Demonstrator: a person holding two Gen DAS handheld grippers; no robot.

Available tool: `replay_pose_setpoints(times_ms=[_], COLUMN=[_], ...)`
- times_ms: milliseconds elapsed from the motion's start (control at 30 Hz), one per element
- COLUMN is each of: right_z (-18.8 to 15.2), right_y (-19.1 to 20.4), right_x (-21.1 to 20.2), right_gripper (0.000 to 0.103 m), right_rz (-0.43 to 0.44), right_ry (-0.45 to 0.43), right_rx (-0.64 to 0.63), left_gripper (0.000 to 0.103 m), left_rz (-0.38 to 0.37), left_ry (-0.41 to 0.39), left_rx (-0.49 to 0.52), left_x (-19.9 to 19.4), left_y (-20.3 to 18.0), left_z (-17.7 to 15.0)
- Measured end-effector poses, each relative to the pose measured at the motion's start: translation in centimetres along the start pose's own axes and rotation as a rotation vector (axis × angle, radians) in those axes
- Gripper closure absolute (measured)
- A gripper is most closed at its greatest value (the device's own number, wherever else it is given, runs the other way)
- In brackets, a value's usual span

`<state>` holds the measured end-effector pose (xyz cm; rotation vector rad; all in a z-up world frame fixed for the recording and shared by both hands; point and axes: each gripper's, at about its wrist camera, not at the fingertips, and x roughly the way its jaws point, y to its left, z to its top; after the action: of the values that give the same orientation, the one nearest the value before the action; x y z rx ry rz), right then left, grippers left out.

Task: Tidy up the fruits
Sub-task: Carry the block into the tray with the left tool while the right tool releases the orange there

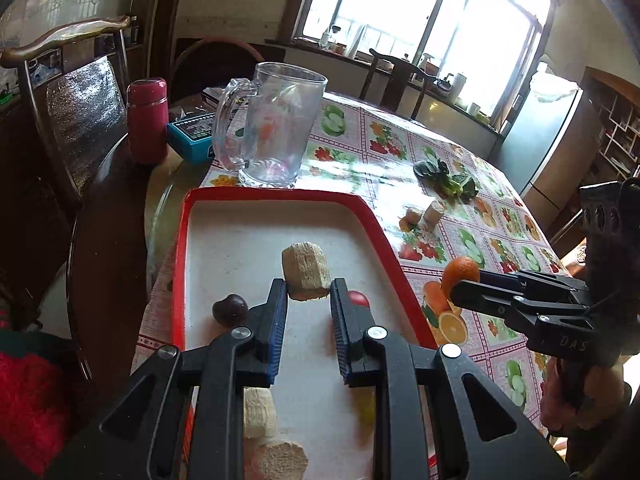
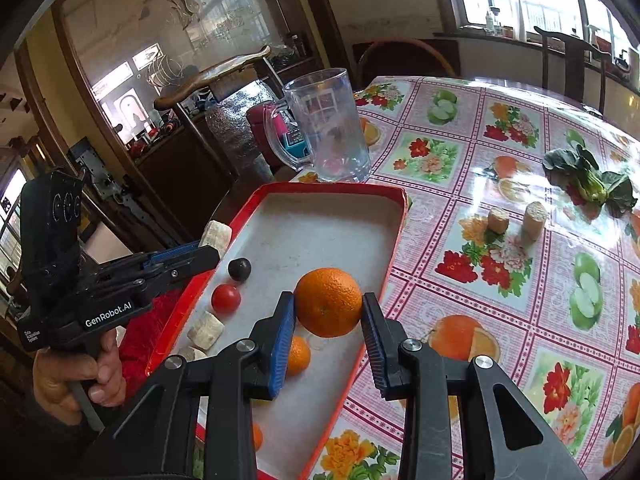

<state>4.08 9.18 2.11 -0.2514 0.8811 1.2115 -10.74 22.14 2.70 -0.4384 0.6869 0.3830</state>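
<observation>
My left gripper (image 1: 308, 292) is shut on a beige fibrous chunk (image 1: 306, 278), held above the white floor of the red-rimmed tray (image 1: 280, 194). From the right wrist view, that left gripper (image 2: 212, 248) and its chunk (image 2: 216, 236) hover at the tray's (image 2: 332, 188) left rim. My right gripper (image 2: 329, 306) is shut on a large orange (image 2: 329, 302) over the tray's right side. This orange (image 1: 460, 272) also shows in the left wrist view. In the tray lie a dark round fruit (image 2: 239, 269), a cherry tomato (image 2: 226, 298), beige chunks (image 2: 206, 330) and a small orange (image 2: 298, 354).
On the flowered tablecloth right of the tray stand two beige chunks (image 2: 498, 219), with a leafy green (image 2: 592, 184) beyond them. A glass mug (image 1: 276, 128) stands behind the tray, with a red flask (image 1: 147, 120) and a blue box (image 1: 188, 142) beside it. A chair (image 1: 64, 40) stands at the left.
</observation>
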Motion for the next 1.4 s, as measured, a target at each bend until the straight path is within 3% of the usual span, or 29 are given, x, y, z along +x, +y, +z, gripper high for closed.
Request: replay_pose_setpoints(times_ms=[600, 1400], right_z=[2.6, 2.8], right_y=[0.0, -0.2], right_x=[6.0, 11.7], right_gripper=[0.069, 0.066], right_rz=[0.004, -0.054], right_ry=[0.072, 0.17], right_rx=[-0.009, -0.059], left_gripper=[0.084, 0.083], left_rz=[0.041, 0.113], left_ry=[0.033, 0.185], left_rx=[-0.02, -0.036], left_x=[2.6, 8.3], left_y=[3.1, 5.3], left_z=[1.6, 2.1])
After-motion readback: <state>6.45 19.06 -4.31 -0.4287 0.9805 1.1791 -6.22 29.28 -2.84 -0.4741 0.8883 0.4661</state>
